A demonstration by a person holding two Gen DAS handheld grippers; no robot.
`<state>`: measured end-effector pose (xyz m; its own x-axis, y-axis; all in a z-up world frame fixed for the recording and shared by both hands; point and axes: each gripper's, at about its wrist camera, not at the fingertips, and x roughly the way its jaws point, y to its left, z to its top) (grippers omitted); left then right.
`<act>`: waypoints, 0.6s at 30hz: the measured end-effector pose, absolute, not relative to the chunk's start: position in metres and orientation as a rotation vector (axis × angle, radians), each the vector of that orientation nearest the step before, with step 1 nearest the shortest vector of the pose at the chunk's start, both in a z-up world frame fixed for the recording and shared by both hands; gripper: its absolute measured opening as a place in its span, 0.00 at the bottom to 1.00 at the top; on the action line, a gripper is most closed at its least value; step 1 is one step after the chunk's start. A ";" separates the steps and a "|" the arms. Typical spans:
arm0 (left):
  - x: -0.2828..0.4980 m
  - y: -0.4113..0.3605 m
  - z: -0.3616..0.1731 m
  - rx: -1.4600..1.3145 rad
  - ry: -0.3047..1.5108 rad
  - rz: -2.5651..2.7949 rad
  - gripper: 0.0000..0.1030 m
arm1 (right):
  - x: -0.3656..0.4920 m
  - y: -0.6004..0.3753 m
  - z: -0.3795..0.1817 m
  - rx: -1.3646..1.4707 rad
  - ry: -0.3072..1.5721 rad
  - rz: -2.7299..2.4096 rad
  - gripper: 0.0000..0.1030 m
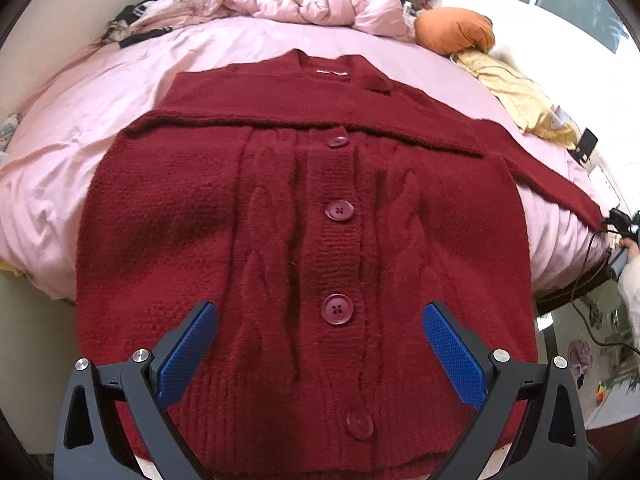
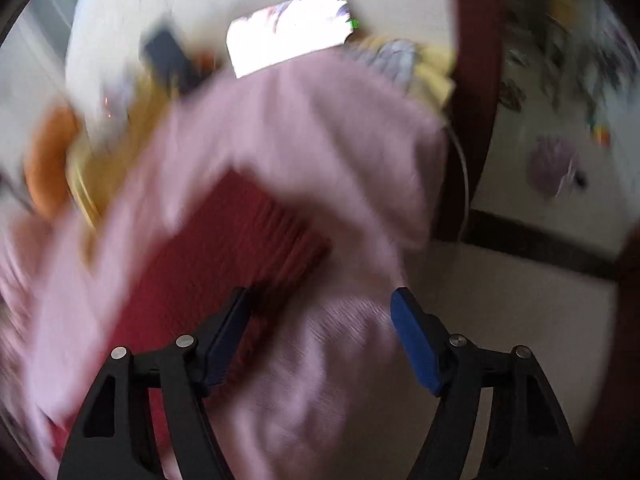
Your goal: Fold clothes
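1. Left wrist view shows the left gripper (image 1: 320, 354) with its two blue pads (image 1: 186, 356) wide apart, and nothing is between them.
2. Under this gripper lies the dark red cardigan (image 1: 304, 240), front side up and buttoned, on the pink bed sheet (image 1: 80, 128). The fingers hang over its lower hem; I cannot tell if they touch the wool.
3. One sleeve is folded across the chest. The other sleeve (image 1: 552, 176) stretches toward 3 o'clock, to the bed edge, where the other tool and a part of a hand (image 1: 630, 246) are seen.
4. An orange cushion (image 1: 454, 30) and a yellow cloth (image 1: 520, 96) lie at about 1 o'clock, well apart from the cardigan.
5. Right wrist view is strongly blurred. The right gripper (image 2: 320, 334) also stands apart, with nothing clamped.
6. The cuff end of the sleeve (image 2: 224, 248) lies just before its left finger, at about 11 o'clock, on the pink sheet (image 2: 328, 152). Contact cannot be judged.
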<state>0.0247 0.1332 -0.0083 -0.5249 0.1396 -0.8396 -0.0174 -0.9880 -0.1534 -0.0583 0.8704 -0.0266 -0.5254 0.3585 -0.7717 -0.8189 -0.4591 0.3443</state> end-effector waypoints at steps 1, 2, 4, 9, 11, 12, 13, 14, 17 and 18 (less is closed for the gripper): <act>0.024 0.132 -0.009 -1.485 -0.201 2.659 0.99 | -0.059 0.865 -0.022 -0.787 0.887 2.069 0.71; 0.024 0.131 -0.010 -1.489 -0.207 2.656 0.99 | -0.062 0.860 -0.020 -0.785 0.846 2.110 0.71; 0.025 0.129 -0.011 -1.495 -0.221 2.648 0.99 | -0.076 0.862 -0.033 -0.901 0.848 2.160 0.71; 0.030 0.127 -0.006 -1.458 -0.261 2.650 0.99 | -0.059 0.872 -0.034 -0.883 0.855 1.821 0.71; 0.032 0.125 -0.005 -1.438 -0.274 2.650 0.99 | -0.049 0.858 -0.011 -0.810 0.732 1.743 0.71; 0.034 0.124 -0.004 -1.427 -0.280 2.649 0.99 | -0.048 0.849 0.000 -0.780 0.717 1.790 0.71; 0.035 0.123 -0.003 -1.417 -0.286 2.649 1.00 | -0.049 0.839 0.011 -0.770 0.709 1.859 0.71; 0.036 0.122 -0.002 -1.407 -0.293 2.648 0.99 | -0.051 0.825 0.021 -0.783 0.699 1.937 0.71; 0.040 0.117 0.001 -1.375 -0.320 2.651 0.99 | -0.053 0.761 0.049 -0.859 0.649 2.188 0.71; 0.042 0.115 0.002 -1.363 -0.326 2.655 0.99 | -0.053 0.735 0.056 -0.891 0.634 2.255 0.71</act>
<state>0.0421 0.1151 0.0021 -0.5802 0.2211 -0.7839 -0.0247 -0.9668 -0.2543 -0.0531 0.7350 0.0556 -0.5770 0.3713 -0.7275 -0.6960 -0.6896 0.2001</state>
